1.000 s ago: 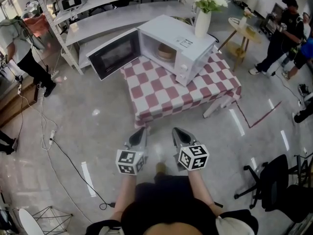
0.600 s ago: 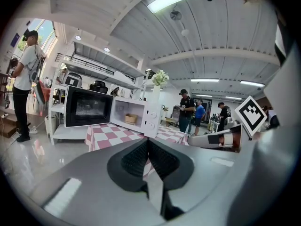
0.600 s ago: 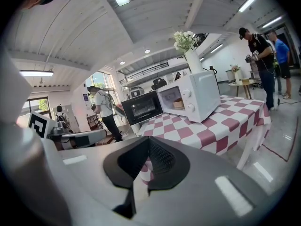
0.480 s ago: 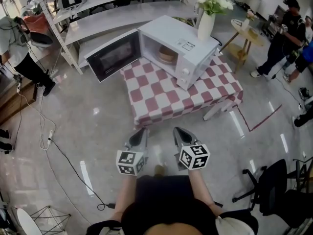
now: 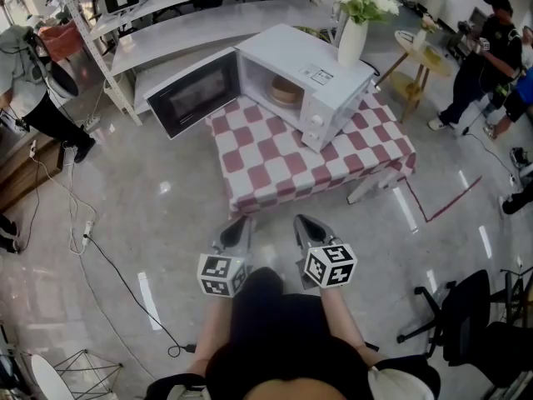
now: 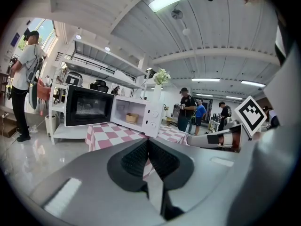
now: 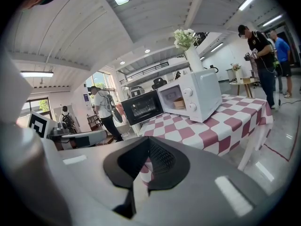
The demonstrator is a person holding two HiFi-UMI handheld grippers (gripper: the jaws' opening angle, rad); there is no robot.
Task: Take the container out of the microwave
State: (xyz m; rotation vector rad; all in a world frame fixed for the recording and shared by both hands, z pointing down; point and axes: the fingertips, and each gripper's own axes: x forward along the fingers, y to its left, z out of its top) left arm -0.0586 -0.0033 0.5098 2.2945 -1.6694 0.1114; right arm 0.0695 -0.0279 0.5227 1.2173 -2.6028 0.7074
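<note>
A white microwave [image 5: 310, 80] stands on a table with a red-and-white checked cloth [image 5: 291, 161], its door [image 5: 193, 92] swung open to the left. Inside sits a round tan container [image 5: 284, 91], also seen in the left gripper view as container [image 6: 132, 117] and in the right gripper view as container [image 7: 178, 102]. My left gripper [image 5: 241, 224] and right gripper [image 5: 301, 223] hang side by side over the floor, short of the table's near edge. Both are shut with nothing between the jaws.
A white vase of flowers [image 5: 355, 23] stands on top of the microwave. Grey shelving [image 5: 166, 23] runs behind the table. People stand at the far left [image 5: 33, 82] and far right [image 5: 487, 57]. A cable [image 5: 108, 265] lies on the floor; an office chair [image 5: 466, 315] is at right.
Both grippers keep the same place in the head view while the table and microwave shift slightly. The person at the far left has moved a little.
</note>
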